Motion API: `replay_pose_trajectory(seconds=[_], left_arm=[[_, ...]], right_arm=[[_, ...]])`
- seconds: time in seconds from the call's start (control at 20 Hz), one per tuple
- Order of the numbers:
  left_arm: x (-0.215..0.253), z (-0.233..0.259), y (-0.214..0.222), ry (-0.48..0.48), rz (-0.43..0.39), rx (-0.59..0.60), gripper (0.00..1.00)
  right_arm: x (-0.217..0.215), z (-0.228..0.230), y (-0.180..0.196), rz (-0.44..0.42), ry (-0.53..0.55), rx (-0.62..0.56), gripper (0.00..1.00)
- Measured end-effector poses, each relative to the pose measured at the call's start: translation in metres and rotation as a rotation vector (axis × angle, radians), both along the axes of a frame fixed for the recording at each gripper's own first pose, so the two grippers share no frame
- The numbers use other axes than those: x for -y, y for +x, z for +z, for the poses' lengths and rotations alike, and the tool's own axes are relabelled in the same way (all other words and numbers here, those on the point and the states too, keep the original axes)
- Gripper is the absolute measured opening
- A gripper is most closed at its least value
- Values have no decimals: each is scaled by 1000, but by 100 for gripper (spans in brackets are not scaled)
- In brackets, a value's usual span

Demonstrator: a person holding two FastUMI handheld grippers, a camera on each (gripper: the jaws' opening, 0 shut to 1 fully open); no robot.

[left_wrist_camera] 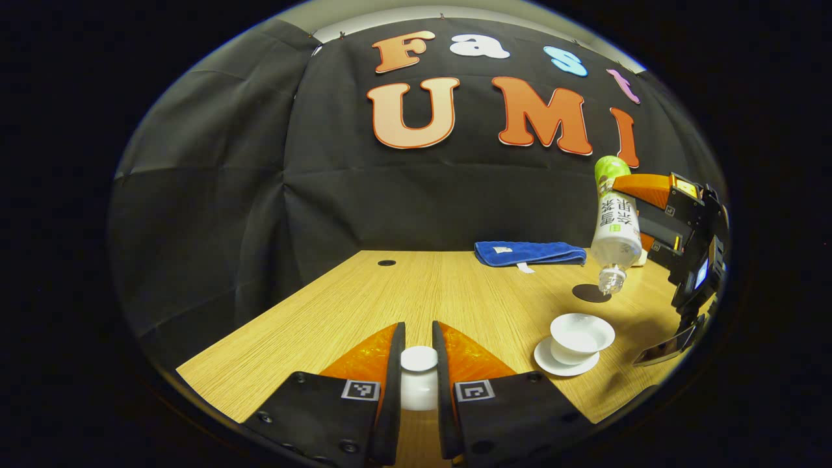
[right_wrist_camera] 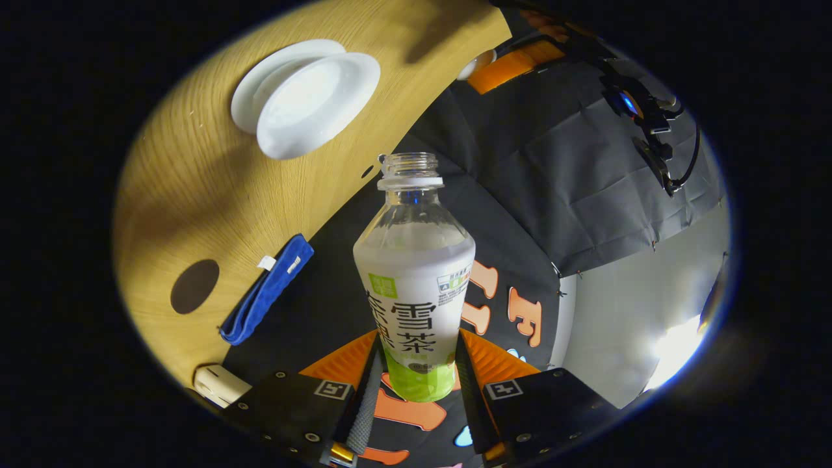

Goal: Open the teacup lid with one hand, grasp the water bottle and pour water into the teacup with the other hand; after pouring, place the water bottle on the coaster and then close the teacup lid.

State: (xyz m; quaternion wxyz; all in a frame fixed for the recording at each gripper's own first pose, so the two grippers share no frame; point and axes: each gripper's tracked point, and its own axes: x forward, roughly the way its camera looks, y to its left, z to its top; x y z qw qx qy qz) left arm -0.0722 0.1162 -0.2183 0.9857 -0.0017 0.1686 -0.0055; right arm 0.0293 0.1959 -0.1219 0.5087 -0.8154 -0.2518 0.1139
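Note:
My left gripper (left_wrist_camera: 418, 343) is shut on the white teacup lid (left_wrist_camera: 419, 359), held just above the table's near edge. To its right the open white teacup (left_wrist_camera: 580, 337) stands on its saucer (left_wrist_camera: 560, 369). My right gripper (left_wrist_camera: 640, 198) is shut on the water bottle (left_wrist_camera: 615, 227), which is tipped neck-down and uncapped above the cup and the dark round coaster (left_wrist_camera: 590, 292). In the right gripper view the bottle (right_wrist_camera: 416, 273) sits between the right gripper's (right_wrist_camera: 417, 338) fingers, its mouth pointing past the teacup (right_wrist_camera: 318, 104). I see no stream of water. The coaster (right_wrist_camera: 194, 286) lies bare.
A folded blue towel (left_wrist_camera: 530, 252) lies at the back of the wooden table (left_wrist_camera: 403, 292), beyond the coaster. A small beige object (right_wrist_camera: 218, 383) rests near the towel (right_wrist_camera: 266, 289). The left gripper (right_wrist_camera: 500, 62) with the lid (right_wrist_camera: 478, 64) shows beyond the cup.

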Motion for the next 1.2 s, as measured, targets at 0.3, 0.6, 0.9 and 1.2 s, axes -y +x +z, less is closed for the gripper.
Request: replay_pose_trajectory(seconds=[0.3,0.6,0.9,1.2], left_arm=[[18,10,3,-24,-28,22,28],[41,21,9,-42,-56,50,28],[69,41,15,-66,-90,100,28],[86,70,15,-53,-121,161,28]], right_arm=[[7,-55,-2,-92,202,-262,60],[21,-88,9,-215,506,-525,60],[46,-90,27,-313,974,-699,61],[46,-101,34,-400,1359,-884,61]])
